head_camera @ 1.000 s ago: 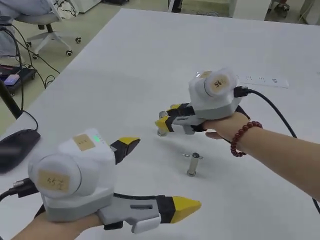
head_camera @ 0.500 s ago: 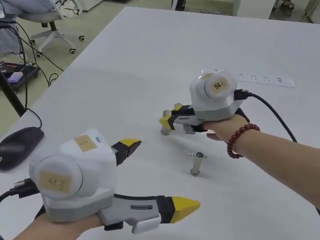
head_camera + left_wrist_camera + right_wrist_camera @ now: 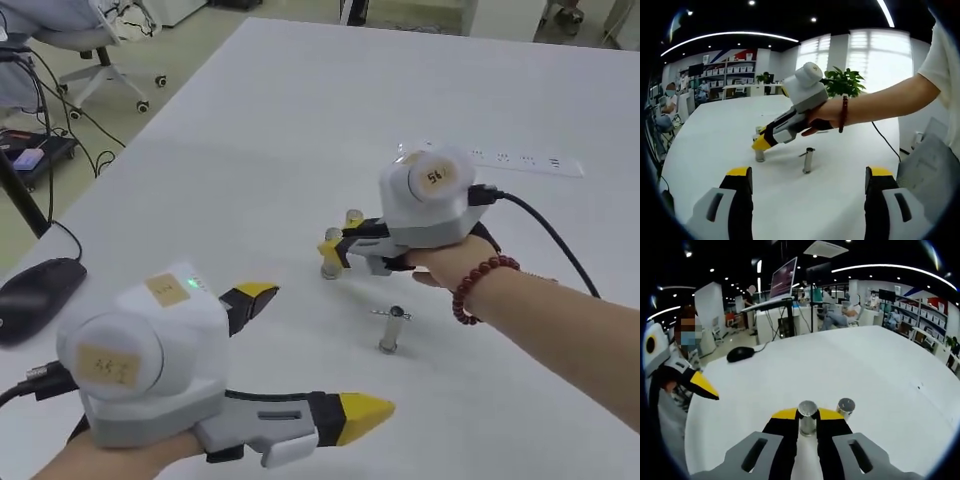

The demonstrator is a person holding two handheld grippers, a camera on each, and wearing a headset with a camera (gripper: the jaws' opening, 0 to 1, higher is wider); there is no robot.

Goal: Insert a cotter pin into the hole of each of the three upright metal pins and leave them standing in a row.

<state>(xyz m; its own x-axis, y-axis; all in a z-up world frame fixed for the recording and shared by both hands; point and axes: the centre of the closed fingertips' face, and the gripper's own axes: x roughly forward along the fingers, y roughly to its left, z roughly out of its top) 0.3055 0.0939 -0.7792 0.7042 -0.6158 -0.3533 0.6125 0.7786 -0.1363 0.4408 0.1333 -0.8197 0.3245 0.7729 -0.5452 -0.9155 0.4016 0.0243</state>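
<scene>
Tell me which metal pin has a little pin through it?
The lone metal pin nearest the person: a cotter pin crosses its top. The gripped metal pin in the right gripper and the back metal pin show none.

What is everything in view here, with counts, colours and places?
metal pins: three, silver, upright on table; one gripped, one just behind it, one nearer the person
cotter pin: one, silver, through the nearer pin's top
power strip: one, white, table's far side
mouse: one, black, table's left edge
table: one, white, under it all
office chair: one, grey, floor at left
bracelet: one, red beads, right wrist
left gripper: one, grey with yellow tips, jaws open, near edge
right gripper: one, same colours, jaws shut on a pin
</scene>
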